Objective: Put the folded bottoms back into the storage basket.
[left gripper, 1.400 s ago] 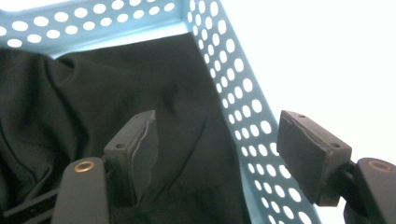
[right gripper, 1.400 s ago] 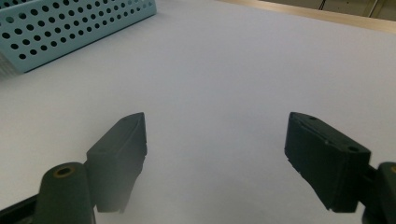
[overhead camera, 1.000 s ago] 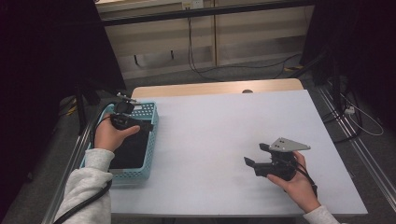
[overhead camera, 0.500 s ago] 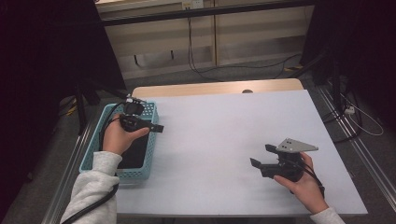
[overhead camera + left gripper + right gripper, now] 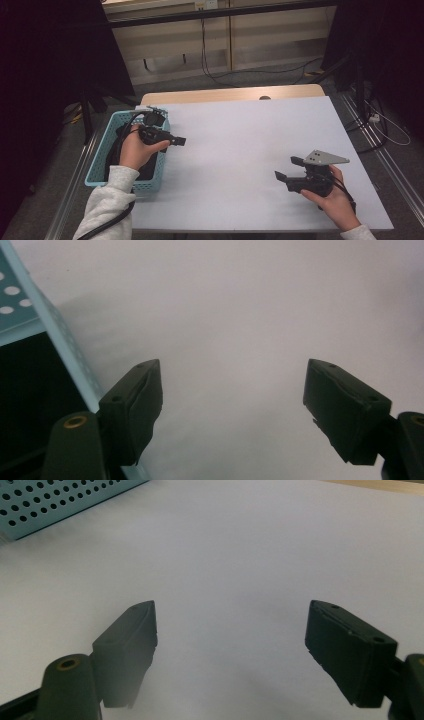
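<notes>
At the left edge of the desk (image 5: 240, 150) stands a light blue basket (image 5: 100, 172) with perforated walls and something dark inside; what that dark thing is cannot be made out. The left hand-held gripper (image 5: 172, 140) hangs over the basket's right rim, its jaws pointing out across the bare white top, away from the basket. Its jaws stand spread with nothing between them, and they have just been opening a little further. The right hand-held gripper (image 5: 287, 169) sits low near the front right corner, jaws also spread and empty, aimed leftward across the desk.

The relation that matters: the basket lies directly under and behind the left hand-held gripper, well apart from the right one, so the left hand is by far the nearer. The basket's long side runs front to back along the desk edge.

The left gripper view catches the basket's rim (image 5: 60, 335) and the dark interior beside its own left jaw, detail the high view blurs. The right gripper view shows the basket's holed side wall (image 5: 60, 500) far off across empty white surface, which confirms the gap between them.
</notes>
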The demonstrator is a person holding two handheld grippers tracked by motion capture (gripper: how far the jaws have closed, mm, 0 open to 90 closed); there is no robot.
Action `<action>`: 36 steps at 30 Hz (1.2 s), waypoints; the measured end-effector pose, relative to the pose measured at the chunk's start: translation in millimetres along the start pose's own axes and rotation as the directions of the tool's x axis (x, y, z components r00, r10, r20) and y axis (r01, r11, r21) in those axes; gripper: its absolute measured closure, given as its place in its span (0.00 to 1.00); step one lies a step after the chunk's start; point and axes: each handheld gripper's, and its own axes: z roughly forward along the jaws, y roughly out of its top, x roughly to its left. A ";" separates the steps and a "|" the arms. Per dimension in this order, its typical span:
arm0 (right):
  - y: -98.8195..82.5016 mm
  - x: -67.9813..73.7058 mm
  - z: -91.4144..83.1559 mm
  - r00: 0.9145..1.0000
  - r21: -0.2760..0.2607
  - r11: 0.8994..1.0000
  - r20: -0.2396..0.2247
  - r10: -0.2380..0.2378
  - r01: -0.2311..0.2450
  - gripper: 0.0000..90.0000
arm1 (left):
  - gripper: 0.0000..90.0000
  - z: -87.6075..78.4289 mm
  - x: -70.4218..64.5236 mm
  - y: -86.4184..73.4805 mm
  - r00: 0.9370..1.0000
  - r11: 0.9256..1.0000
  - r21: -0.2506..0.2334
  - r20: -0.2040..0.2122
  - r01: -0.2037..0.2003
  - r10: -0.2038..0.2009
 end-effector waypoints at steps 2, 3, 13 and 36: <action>-0.7 -1.5 -1.7 1.000 0.001 1.000 0.002 0.002 -0.002 0.22 | 0.26 2.1 -2.7 -0.8 1.000 1.000 -0.004 0.004 -0.006 0.006; -1.2 -2.0 -2.6 1.000 0.001 1.000 0.003 0.005 -0.005 0.22 | 0.26 3.6 -4.2 -1.6 1.000 1.000 -0.009 0.008 -0.004 0.004; -5.7 -6.2 -6.1 1.000 0.013 1.000 0.018 -0.003 0.003 0.22 | 0.24 16.5 -13.8 -12.0 0.999 1.000 0.002 0.037 -0.020 0.019; -10.4 -8.3 -13.7 1.000 0.024 1.000 0.024 -0.011 0.011 0.22 | 0.23 29.6 -34.9 -35.8 0.995 0.998 -0.023 0.079 -0.067 0.068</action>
